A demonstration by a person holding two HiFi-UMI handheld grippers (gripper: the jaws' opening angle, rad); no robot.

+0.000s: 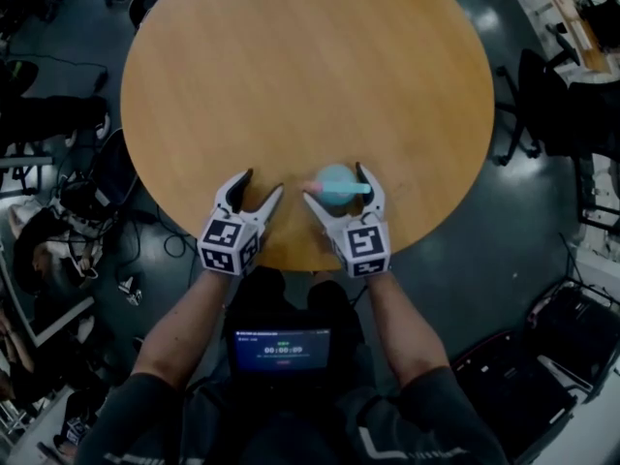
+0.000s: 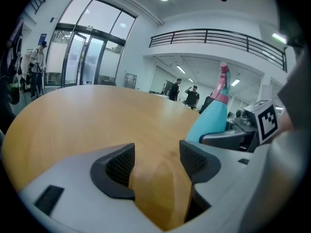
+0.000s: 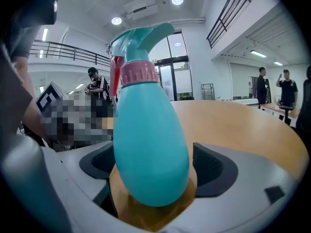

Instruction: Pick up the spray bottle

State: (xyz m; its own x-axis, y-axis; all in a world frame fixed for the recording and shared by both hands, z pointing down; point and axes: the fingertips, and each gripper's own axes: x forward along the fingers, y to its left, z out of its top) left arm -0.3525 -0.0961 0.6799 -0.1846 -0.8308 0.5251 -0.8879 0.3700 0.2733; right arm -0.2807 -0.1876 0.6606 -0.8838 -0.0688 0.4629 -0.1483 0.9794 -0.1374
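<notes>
Behind spray bottle [image 3: 148,144], right claw's [image 3: 155,171] one pad [image 3: 99,163] sits half hidden; jaws apart.

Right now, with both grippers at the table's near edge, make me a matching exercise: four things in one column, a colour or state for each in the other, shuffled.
Things:
1. spray bottle
2. left gripper
3. right gripper
4. table

Descriptions:
A. round, wooden
B. open, only bare wood between its jaws
C. open, jaws on either side of the spray bottle
D. teal with a pink collar, standing upright

Pairs: 1-D, 2-B, 3-C, 4-A
</notes>
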